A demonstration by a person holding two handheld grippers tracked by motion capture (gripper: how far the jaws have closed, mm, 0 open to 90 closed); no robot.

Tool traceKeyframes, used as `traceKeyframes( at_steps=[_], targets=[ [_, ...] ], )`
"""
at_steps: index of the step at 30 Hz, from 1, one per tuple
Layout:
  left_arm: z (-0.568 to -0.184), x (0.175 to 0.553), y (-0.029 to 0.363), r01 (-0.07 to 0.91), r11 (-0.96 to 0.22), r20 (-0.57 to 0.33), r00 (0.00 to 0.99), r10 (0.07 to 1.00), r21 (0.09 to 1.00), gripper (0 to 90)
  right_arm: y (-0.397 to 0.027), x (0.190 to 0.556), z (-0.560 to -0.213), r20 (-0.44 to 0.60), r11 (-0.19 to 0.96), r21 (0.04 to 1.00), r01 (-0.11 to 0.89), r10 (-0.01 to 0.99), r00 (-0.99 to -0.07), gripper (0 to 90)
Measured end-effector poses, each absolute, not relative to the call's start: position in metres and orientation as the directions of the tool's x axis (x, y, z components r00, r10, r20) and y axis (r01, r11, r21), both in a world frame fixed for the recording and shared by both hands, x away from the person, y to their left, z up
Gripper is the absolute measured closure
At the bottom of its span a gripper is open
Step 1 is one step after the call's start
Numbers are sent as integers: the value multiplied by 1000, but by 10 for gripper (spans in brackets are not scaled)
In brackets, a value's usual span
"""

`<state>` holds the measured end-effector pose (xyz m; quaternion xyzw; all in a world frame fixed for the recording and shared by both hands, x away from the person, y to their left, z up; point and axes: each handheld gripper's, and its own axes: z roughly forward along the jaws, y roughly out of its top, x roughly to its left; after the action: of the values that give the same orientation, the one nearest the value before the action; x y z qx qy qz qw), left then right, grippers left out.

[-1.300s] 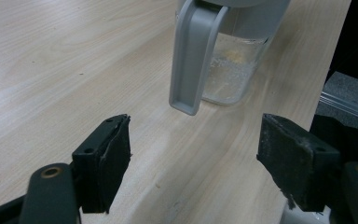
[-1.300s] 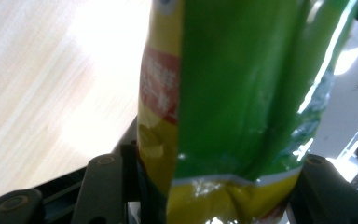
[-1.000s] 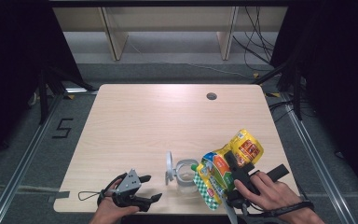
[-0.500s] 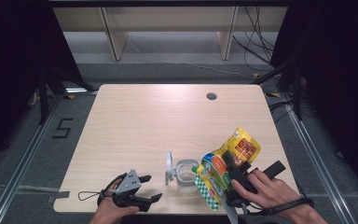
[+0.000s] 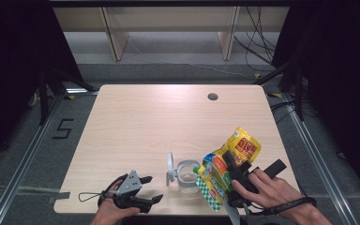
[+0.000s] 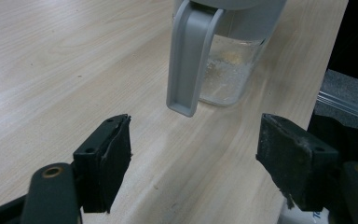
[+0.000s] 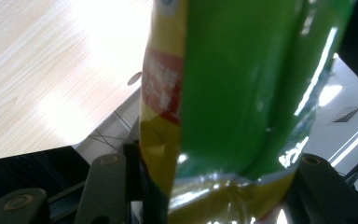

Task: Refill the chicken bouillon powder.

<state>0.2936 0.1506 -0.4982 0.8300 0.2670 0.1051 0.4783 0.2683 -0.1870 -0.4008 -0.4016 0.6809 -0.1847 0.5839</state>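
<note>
A yellow and green snack pouch (image 5: pixel 217 176) is tilted over the front right of the table, its lower end by a small clear jar (image 5: pixel 186 175). My right gripper (image 5: pixel 233 178) is shut on the pouch; in the right gripper view the pouch (image 7: pixel 233 93) sits between both jaws of this gripper (image 7: pixel 214 186). The jar's grey lid (image 5: pixel 169 168) stands flipped open at its left. My left gripper (image 5: pixel 152 188) rests open near the front edge, left of the jar. Ahead of its gripper (image 6: pixel 196 163), the jar (image 6: pixel 230 74) holds pale grains behind the grey lid (image 6: pixel 186 60).
The wooden table (image 5: pixel 145 122) has a small round hole (image 5: pixel 213 96) at its far right. The table's front edge lies just under both hands. Dark floor and metal rails (image 5: pixel 23 159) flank the table, with cables (image 5: pixel 258 51) behind it.
</note>
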Motion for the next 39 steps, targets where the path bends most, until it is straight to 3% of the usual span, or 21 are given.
traceKeyframes(
  at_steps=[39],
  targets=[
    [-499, 292, 149, 350, -388, -87, 826, 556, 853, 253, -184, 268, -392, -596, 555, -764, -329, -802, 31, 520]
  ],
)
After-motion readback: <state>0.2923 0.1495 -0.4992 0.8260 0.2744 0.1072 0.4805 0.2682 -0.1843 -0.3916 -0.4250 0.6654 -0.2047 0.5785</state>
